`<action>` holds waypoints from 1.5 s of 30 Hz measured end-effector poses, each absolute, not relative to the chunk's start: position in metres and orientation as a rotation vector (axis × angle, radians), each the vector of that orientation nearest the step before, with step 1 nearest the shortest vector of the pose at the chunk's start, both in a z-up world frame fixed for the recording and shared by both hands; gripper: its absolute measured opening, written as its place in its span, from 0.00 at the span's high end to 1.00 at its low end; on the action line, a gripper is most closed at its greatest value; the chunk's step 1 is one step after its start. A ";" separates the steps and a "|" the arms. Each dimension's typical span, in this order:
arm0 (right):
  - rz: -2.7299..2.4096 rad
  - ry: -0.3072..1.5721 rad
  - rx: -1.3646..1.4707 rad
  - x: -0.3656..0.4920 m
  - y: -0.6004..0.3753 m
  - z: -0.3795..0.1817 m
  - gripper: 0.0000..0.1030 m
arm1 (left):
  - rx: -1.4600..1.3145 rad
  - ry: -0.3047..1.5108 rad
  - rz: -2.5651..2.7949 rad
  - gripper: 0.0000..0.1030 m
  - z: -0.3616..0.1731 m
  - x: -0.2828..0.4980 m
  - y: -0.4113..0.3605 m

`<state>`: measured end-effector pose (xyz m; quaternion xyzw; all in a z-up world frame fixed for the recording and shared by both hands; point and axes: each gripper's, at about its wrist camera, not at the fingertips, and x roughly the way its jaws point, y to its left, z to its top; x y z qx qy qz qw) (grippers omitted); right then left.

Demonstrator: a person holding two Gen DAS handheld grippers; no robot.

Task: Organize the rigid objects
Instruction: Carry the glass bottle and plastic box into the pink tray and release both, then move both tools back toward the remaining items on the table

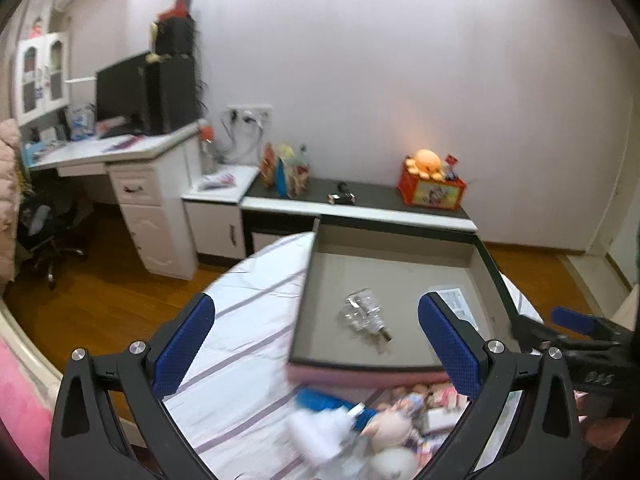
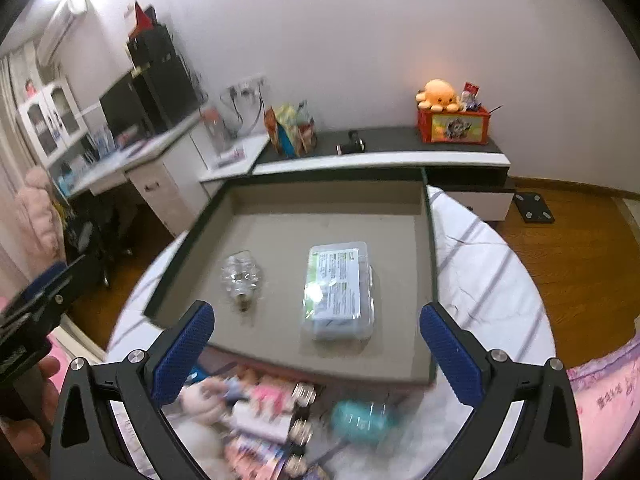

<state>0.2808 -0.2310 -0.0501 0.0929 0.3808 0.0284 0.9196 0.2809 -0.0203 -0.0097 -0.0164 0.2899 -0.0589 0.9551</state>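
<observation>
Left wrist view: my left gripper (image 1: 316,332) is spread wide, blue-padded fingers (image 1: 186,340) holding nothing. Between and beyond the fingertips sits a shallow grey cardboard tray with dark rim (image 1: 316,248) on a white round table with purple stripes (image 1: 240,320). A clear glass light bulb (image 1: 362,312) lies on the tray floor, closer to my right finger than my left. Part of a clear plastic case with a printed label (image 1: 454,300) shows just behind my right fingertip. Below the fingers, nearer the camera, a blurred heap of small toys and packets (image 1: 380,420). My right gripper (image 1: 576,324) enters at the far right edge.

Right wrist view: right gripper (image 2: 316,332) likewise wide apart, empty. Beyond the fingertips, inside the tray (image 2: 430,260), the bulb (image 2: 242,280) lies just past my left finger, metal base pointing toward me; the plastic case (image 2: 340,292) rests flat between the fingers, apart from the bulb. The toy heap (image 2: 280,412) is blurred beneath the fingers. Left gripper (image 2: 40,292) at the left edge.
</observation>
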 end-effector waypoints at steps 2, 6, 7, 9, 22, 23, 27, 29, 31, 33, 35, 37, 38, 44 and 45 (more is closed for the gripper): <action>0.051 0.750 0.193 0.259 -0.229 -0.043 0.00 | -0.032 0.576 -0.110 0.00 -0.008 0.265 -0.014; 0.031 0.720 0.187 0.225 -0.225 -0.037 0.00 | -0.045 0.575 -0.104 0.00 -0.010 0.235 -0.004; 0.023 0.708 0.181 0.216 -0.224 -0.035 0.00 | -0.048 0.573 -0.102 0.00 -0.011 0.227 -0.002; 0.008 0.687 0.166 0.202 -0.223 -0.031 0.00 | -0.039 0.565 -0.087 0.00 -0.011 0.214 -0.002; -0.080 0.579 0.101 0.113 -0.199 -0.016 0.00 | 0.007 0.562 -0.063 0.00 -0.028 0.132 -0.002; -0.080 0.576 0.098 0.107 -0.198 -0.018 0.00 | 0.008 0.564 -0.066 0.00 -0.029 0.128 -0.002; -0.073 0.576 0.101 0.087 -0.195 -0.024 0.00 | 0.018 0.562 -0.069 0.00 -0.031 0.110 -0.002; -0.074 0.582 0.099 0.079 -0.196 -0.027 0.00 | 0.021 0.565 -0.069 0.00 -0.031 0.105 -0.001; -0.077 0.587 0.100 0.073 -0.198 -0.029 0.00 | 0.020 0.570 -0.070 0.00 -0.031 0.099 0.001; -0.078 0.587 0.098 0.067 -0.198 -0.028 0.00 | 0.019 0.570 -0.072 0.00 -0.031 0.093 0.003; -0.084 0.587 0.090 0.064 -0.195 -0.028 0.00 | 0.021 0.570 -0.075 0.00 -0.032 0.090 0.005; -0.080 0.590 0.081 0.063 -0.192 -0.028 0.00 | 0.023 0.578 -0.074 0.00 -0.032 0.090 0.007; -0.081 0.590 0.074 0.063 -0.191 -0.028 0.00 | 0.022 0.580 -0.075 0.00 -0.033 0.091 0.008; -0.066 0.611 0.046 0.073 -0.184 -0.032 0.00 | 0.001 0.596 -0.068 0.00 -0.039 0.102 0.015; -0.064 0.619 0.045 0.078 -0.184 -0.034 0.00 | -0.001 0.602 -0.066 0.00 -0.041 0.106 0.016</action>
